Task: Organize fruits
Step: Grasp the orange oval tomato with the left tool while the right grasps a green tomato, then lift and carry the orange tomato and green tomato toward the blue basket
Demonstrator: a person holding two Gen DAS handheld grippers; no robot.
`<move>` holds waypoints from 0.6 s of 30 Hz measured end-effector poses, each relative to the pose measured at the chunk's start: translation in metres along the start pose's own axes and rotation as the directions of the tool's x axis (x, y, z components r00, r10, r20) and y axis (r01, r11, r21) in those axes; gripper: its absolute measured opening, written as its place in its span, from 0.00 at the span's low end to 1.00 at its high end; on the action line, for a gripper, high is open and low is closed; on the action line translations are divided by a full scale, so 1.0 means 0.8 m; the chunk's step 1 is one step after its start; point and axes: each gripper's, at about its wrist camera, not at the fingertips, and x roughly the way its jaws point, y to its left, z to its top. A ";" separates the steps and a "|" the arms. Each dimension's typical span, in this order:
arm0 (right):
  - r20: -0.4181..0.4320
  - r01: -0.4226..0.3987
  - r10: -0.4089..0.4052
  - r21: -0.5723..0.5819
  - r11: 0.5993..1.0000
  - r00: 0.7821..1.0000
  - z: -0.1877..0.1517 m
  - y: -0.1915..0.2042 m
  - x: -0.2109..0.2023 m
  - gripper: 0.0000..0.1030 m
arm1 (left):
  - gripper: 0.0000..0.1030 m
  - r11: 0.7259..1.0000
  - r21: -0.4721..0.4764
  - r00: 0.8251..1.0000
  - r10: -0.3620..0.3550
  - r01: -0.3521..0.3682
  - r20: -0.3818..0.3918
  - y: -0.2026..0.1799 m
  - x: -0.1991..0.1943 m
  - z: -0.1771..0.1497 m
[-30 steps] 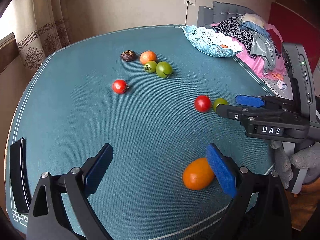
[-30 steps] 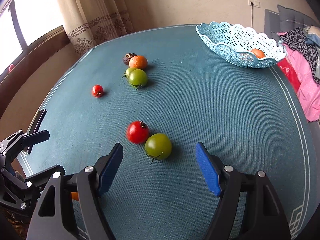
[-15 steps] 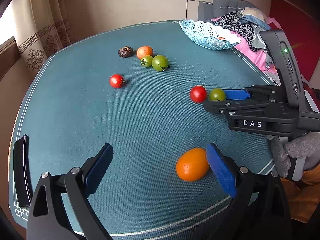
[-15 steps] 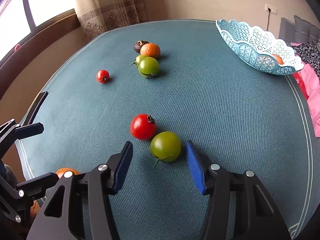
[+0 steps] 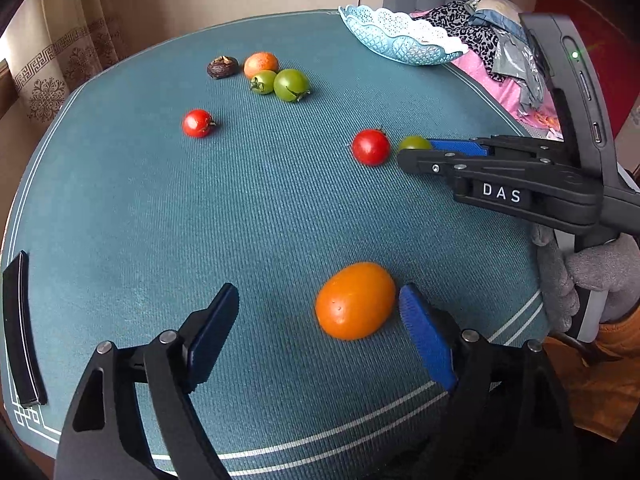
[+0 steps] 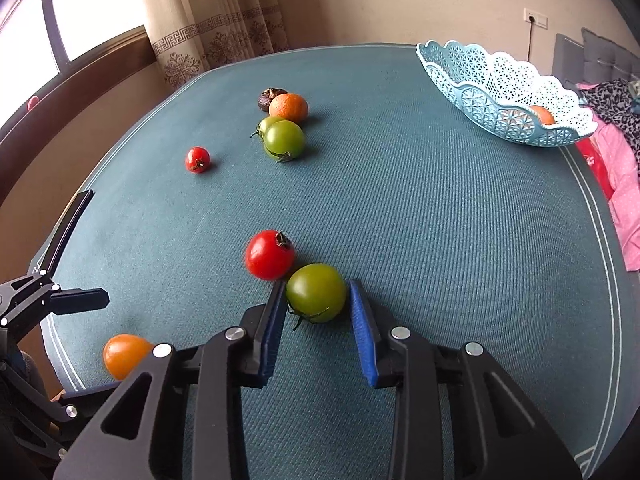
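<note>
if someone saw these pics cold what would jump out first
Probably the right gripper, jaws closing around a green tomato beside a red tomato near the table's front. Next, the left gripper, jaws also closing, with an orange egg-shaped fruit against its right pad. The pale blue lattice basket sits at the far right edge.

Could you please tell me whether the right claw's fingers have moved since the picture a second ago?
Yes. The right claw fingers are closing inward around the green tomato, which rests where it was beside the red tomato.
</note>
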 end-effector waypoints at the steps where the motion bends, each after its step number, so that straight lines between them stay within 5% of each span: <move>1: 0.004 0.002 -0.002 0.002 1.000 1.000 0.000 -0.001 -0.001 0.32 | 0.76 1.000 -0.003 1.000 -0.008 0.008 -0.011 0.000 0.003 -0.001; 12: 0.021 0.010 -0.011 0.029 1.000 1.000 0.000 -0.007 -0.006 0.32 | 0.42 0.998 0.021 0.998 -0.058 0.059 -0.023 -0.010 0.012 0.001; 18: 0.030 0.010 -0.011 0.044 0.999 0.999 0.002 -0.011 -0.009 0.31 | 0.38 0.999 0.027 0.999 -0.035 0.035 0.006 -0.010 0.010 0.009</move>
